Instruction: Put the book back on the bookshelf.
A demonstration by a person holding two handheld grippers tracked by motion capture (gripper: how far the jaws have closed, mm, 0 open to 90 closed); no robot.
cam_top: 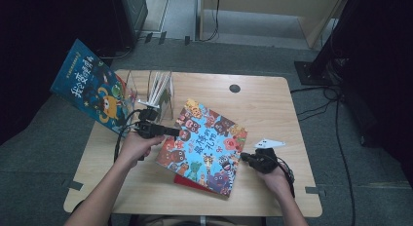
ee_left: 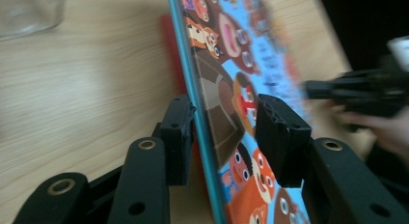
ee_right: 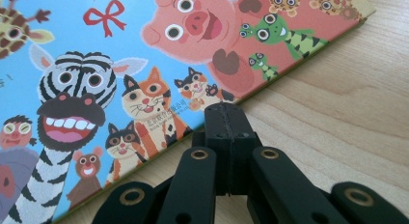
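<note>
From the high view, I see the book [cam_top: 204,145] lying near the middle of the table [cam_top: 272,104], its long axis running on a slant from far left to near right, with a red book [cam_top: 187,182] peeking out under its near edge. My left gripper [cam_top: 168,132] is at the book's left edge, my right gripper [cam_top: 246,158] at its right edge; the left is the one engaged, so the lift turns on it. A clear rack [cam_top: 158,89] stands at the far left of the table, with another book [cam_top: 92,87] leaning there.

In the left gripper view, the book's [ee_left: 226,89] edge stands between my jaws, raised off the table. One pad touches the underside; the other sits just off the cover, so I'm narrowed but not clamped.

In the right gripper view, my jaws are pressed together, empty, their tip at the book's [ee_right: 144,64] edge, low over the wood.
</note>
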